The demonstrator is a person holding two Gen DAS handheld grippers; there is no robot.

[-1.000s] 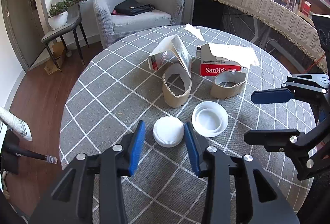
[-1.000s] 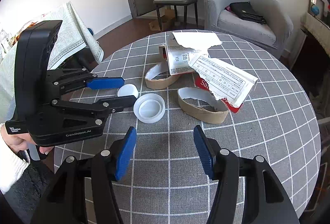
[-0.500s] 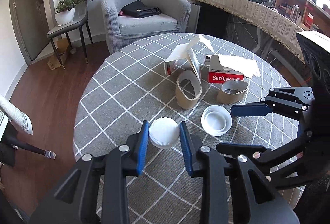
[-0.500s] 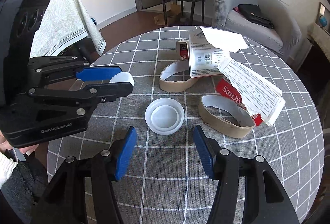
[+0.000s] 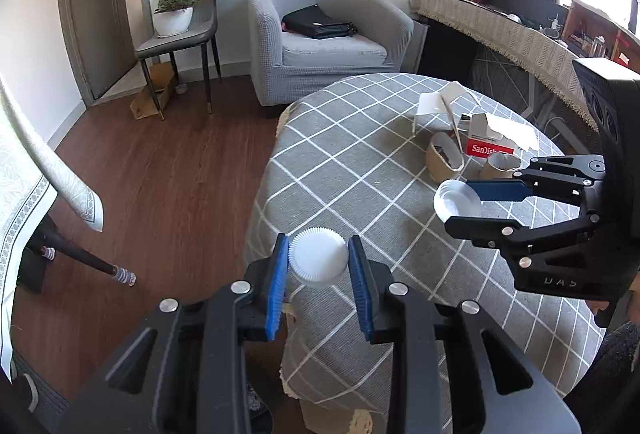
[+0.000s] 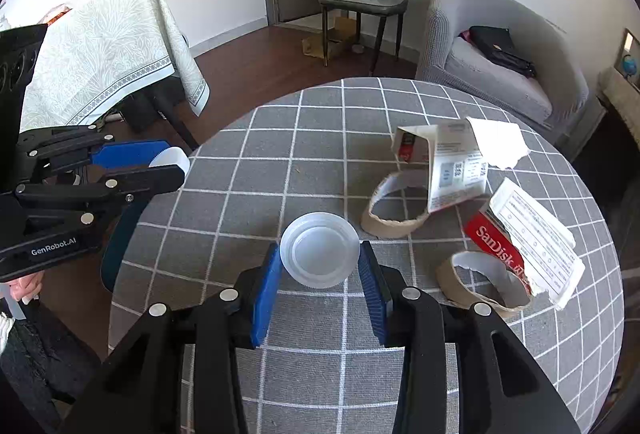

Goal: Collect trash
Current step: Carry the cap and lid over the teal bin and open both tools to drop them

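- The left gripper (image 5: 318, 260) pinches a white ridged cap (image 5: 318, 261) between its blue pads, held near the edge of the round table (image 5: 340, 162); the wooden floor (image 5: 160, 194) shows just to its left
- The right gripper (image 6: 319, 260) has a translucent white lid (image 6: 319, 260) between its blue pads; its jaws have just been closing, and the pads now sit against the lid's rim on both sides; in the left wrist view the lid appears tilted between the fingers, above the grey checked tablecloth (image 6: 304, 162)
- In the right wrist view the left gripper shows at the left edge with the cap peeping out between its fingers; part of a hand (image 6: 24, 284) grips its handle
- Beyond the lid lie two torn brown cardboard rings, one (image 6: 394, 208) further back and one (image 6: 480, 284) to the right; they are apart from the lid
- A red SanDisk box (image 6: 500, 248) lies between the rings under a torn printed sheet (image 6: 536, 234); a folded printed carton (image 6: 444, 162) stands behind, touching the farther ring
- Past the table stand a grey armchair (image 5: 324, 38) with a black bag (image 5: 318, 22) on its seat, and a chair (image 5: 180, 30) carrying a potted plant (image 5: 176, 12)
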